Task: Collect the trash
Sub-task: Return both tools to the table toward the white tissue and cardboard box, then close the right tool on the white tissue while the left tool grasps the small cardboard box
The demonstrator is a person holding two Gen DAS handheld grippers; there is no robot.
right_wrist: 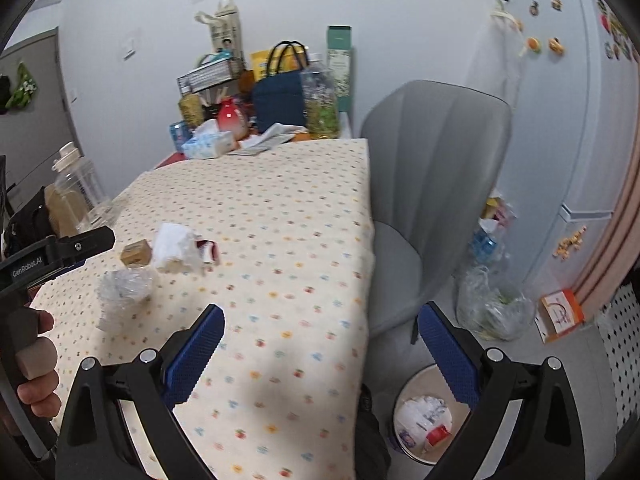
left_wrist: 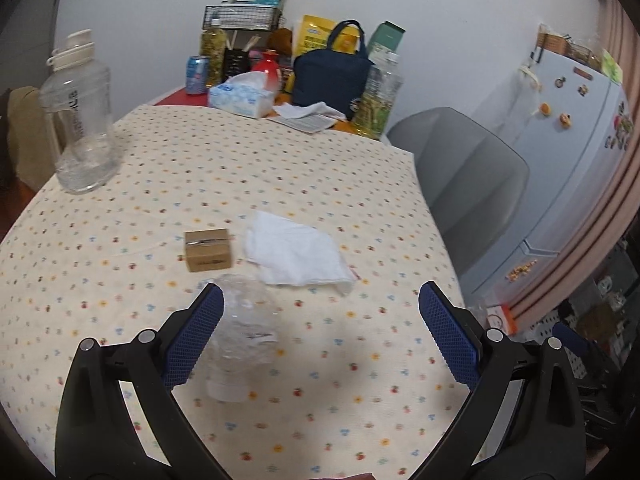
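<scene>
A crushed clear plastic bottle (left_wrist: 242, 336) lies on the dotted tablecloth (left_wrist: 360, 184), just inside the left finger (left_wrist: 196, 336) of my open left gripper (left_wrist: 320, 336). Beyond it sit a small brown cardboard box (left_wrist: 208, 250) and a crumpled white tissue (left_wrist: 294, 254). In the right wrist view the bottle (right_wrist: 124, 288), box (right_wrist: 137, 253) and tissue (right_wrist: 176, 246) with a red wrapper (right_wrist: 208, 250) lie left of my open, empty right gripper (right_wrist: 320, 354), which hovers over the table's right edge. A trash bin (right_wrist: 424, 420) with waste stands on the floor below.
A large clear jug (left_wrist: 80, 116) stands at the table's left. A tissue box (left_wrist: 240, 98), a navy bag (left_wrist: 332, 76), bottles and a can crowd the far end. A grey chair (right_wrist: 424, 184) is at the table's right side, with a fridge (right_wrist: 568, 120) and a plastic bag (right_wrist: 490, 308) beyond.
</scene>
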